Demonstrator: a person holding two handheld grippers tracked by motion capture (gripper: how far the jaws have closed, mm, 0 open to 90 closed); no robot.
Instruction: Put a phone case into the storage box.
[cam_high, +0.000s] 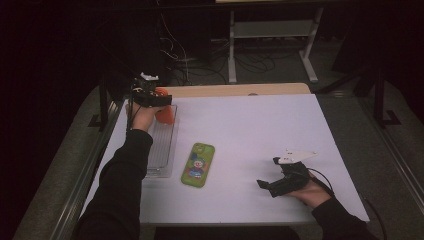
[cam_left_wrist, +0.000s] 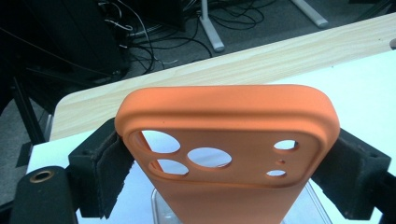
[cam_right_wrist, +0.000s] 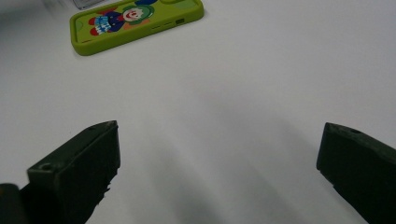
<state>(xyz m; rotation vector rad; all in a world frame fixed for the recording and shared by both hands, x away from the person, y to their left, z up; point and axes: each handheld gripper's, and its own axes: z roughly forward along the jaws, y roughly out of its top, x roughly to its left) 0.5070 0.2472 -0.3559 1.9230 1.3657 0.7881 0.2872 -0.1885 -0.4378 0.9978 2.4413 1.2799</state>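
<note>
Fingers of the left gripper (cam_left_wrist: 224, 154) pinch an orange phone case (cam_left_wrist: 229, 135) (right gripper (cam_right_wrist: 219, 158) spread, empty).

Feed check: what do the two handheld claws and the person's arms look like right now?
Both arms wear dark long sleeves. The left claw has black jaws faced with rough black padding and a small white part on top. The right claw is black, carries a pale three-cornered plate, and trails a black cable.

the orange phone case (cam_left_wrist: 224, 140) looks like matt, smooth silicone. the rough black foam pads (cam_left_wrist: 109, 172) pressing its sides are frayed at the edges. the clear plastic tray (cam_high: 162, 147) is glossy. the lime-green cartoon-printed phone case (cam_right_wrist: 135, 21) looks rubbery matt on the smooth white table sheet (cam_high: 260, 130), beside a pale wood-grain strip (cam_left_wrist: 261, 70).
</note>
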